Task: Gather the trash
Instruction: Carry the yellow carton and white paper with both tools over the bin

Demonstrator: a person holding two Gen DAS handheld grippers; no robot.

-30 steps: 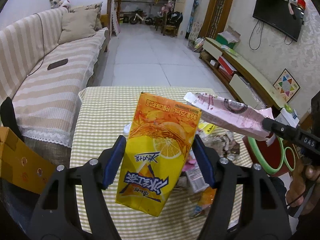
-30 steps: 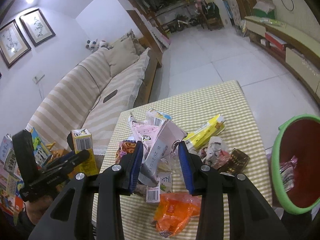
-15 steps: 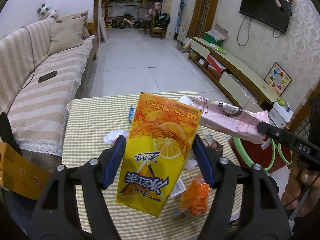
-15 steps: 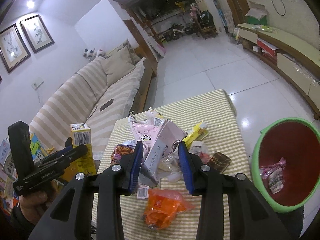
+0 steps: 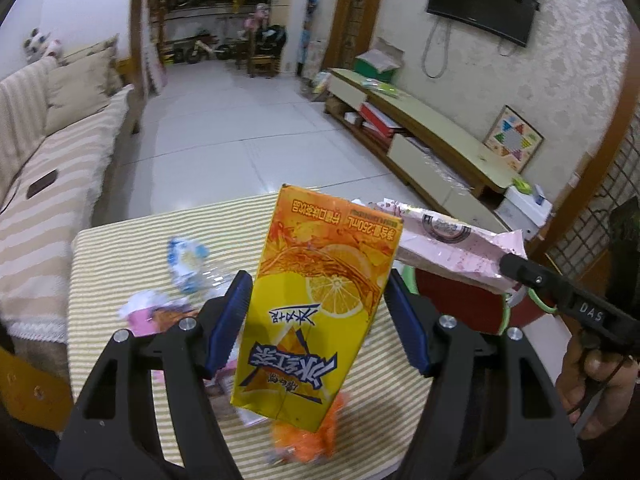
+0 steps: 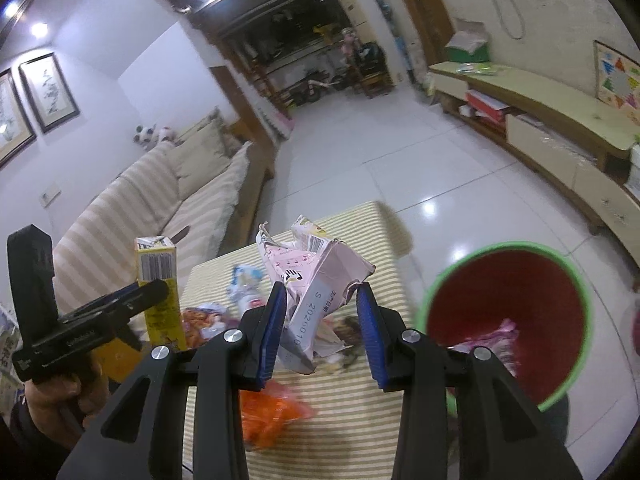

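Cartons are clamped, yellow carton by left gripper, pink carton by right gripper, for dropping into the bin beside the tabletop's edge.

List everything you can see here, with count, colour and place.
drink carton: one, yellow-orange, held in left gripper
crumpled carton: one, pink, held in right gripper
bin: one, red with green rim, on floor right of table
table: one, green-check cloth
orange bag: one, on table
blue-white wrapper: one, on table
sofa: one, beige striped, left
TV: one, black, wall
hands: two, on gripper handles
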